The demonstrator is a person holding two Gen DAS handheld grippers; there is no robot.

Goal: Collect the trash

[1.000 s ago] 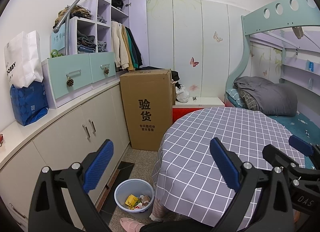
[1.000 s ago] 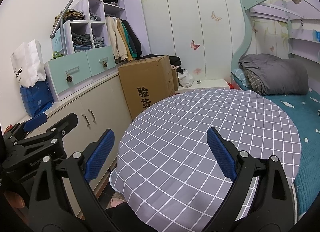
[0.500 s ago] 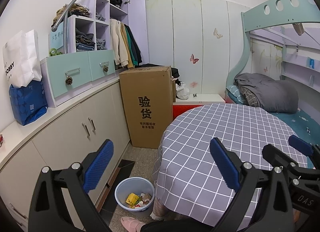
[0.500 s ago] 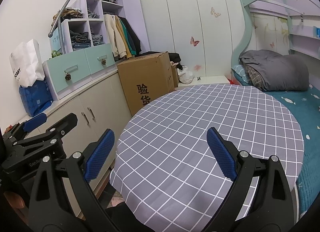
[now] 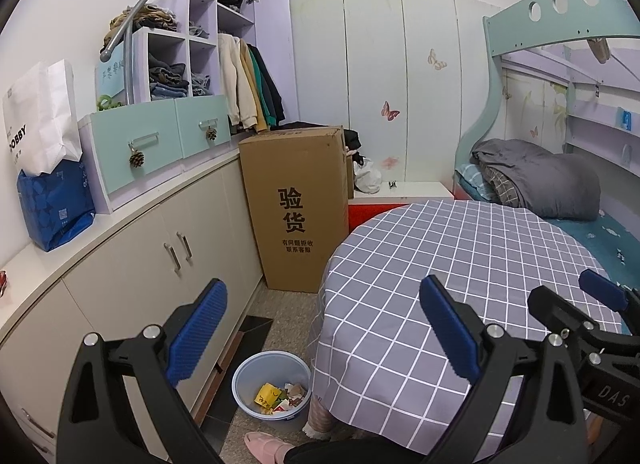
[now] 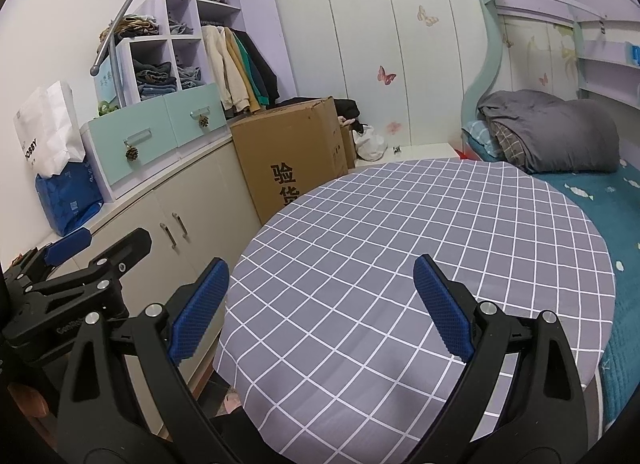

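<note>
Both grippers hang above the near edge of the round table [image 6: 400,232], its checked cloth bare. The left gripper [image 5: 322,326] and right gripper [image 6: 320,308] each have their 2 fingers spread wide, gripping nothing. The trash [image 5: 280,398] lies in the blue bin [image 5: 244,374] on the floor by the table's left edge, which suggests collecting is done and the tools are idling.
</note>
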